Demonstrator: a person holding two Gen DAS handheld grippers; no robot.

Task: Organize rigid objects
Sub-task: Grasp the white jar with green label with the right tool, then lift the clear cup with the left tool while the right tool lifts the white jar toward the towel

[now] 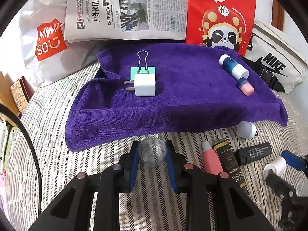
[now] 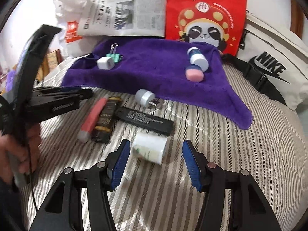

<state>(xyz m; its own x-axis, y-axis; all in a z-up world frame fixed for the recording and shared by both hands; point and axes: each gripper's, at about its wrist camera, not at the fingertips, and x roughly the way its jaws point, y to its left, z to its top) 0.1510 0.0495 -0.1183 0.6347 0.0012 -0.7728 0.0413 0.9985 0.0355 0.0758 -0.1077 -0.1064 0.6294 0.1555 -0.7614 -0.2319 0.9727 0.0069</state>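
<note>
Writing: "MINISO" in white on the orange patch of the white plastic bag (image 1: pixel 48 38); "NIKE" with swoosh in black on the pale canvas bag (image 1: pixel 273 65); "海底捞" and "Hi" above a cartoon panda on the red paper bag (image 1: pixel 221 15); Chinese headlines and "A05" on the newspaper (image 1: pixel 125 9); gold "GRAN RESERV" lettering on the dark sachet (image 1: pixel 231 163); small white print, unreadable, on the black lighter-like bar (image 1: pixel 254 153).

Left hand-held gripper (image 1: pixel 152 154): clamped narrow on a small clear glass cup (image 1: pixel 152 152), round and transparent, pinched between blue ribbed pads, just short of the towel's near edge.

Right hand-held gripper (image 2: pixel 156 161): spread wide, holding nothing; white tape roll (image 2: pixel 151 148) lying on its side between and just ahead of the pads, touching neither.

Purple towel (image 1: pixel 173 96): plush terry cloth on the striped bed cover (image 1: pixel 57 115); carrying a white cube charger (image 1: pixel 144 85) with metal prongs, a mint binder clip (image 1: pixel 142 65) with wire loops just behind it, a blue-and-white tube (image 1: pixel 233 66) and a pink-capped stick (image 1: pixel 246 87).

Beside the towel: grey-white round plug (image 1: pixel 246 130), pink tube (image 1: pixel 210 159) touching the sachet.
</note>
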